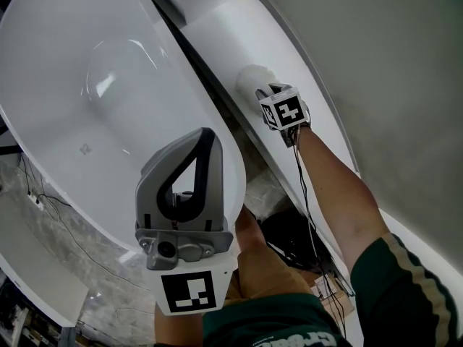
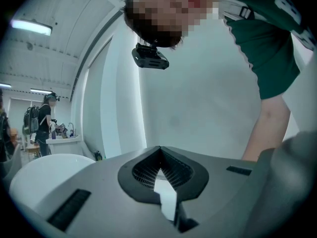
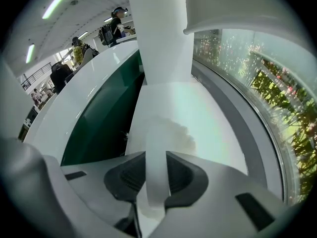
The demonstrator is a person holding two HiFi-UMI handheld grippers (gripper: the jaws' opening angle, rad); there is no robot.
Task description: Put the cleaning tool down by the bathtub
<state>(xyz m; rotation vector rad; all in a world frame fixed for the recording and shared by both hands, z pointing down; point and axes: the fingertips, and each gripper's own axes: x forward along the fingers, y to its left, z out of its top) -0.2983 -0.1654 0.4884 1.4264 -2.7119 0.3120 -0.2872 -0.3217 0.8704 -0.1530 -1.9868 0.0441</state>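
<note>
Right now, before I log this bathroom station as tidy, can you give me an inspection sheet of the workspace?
Surface: white ledge beside the white bathtub.
Job's things: white cleaning tool, fluffy head apparently resting on the ledge, handle between the right jaws.
Clutter: dark items in the gap below the ledge, too unclear to name.
Grippers: right gripper shut on the cleaning tool's handle; left gripper shut, empty.
Cables: black cable along the right forearm; thin wires on the floor left of the bathtub.
Surroundings: people in the background; window with greenery.
</note>
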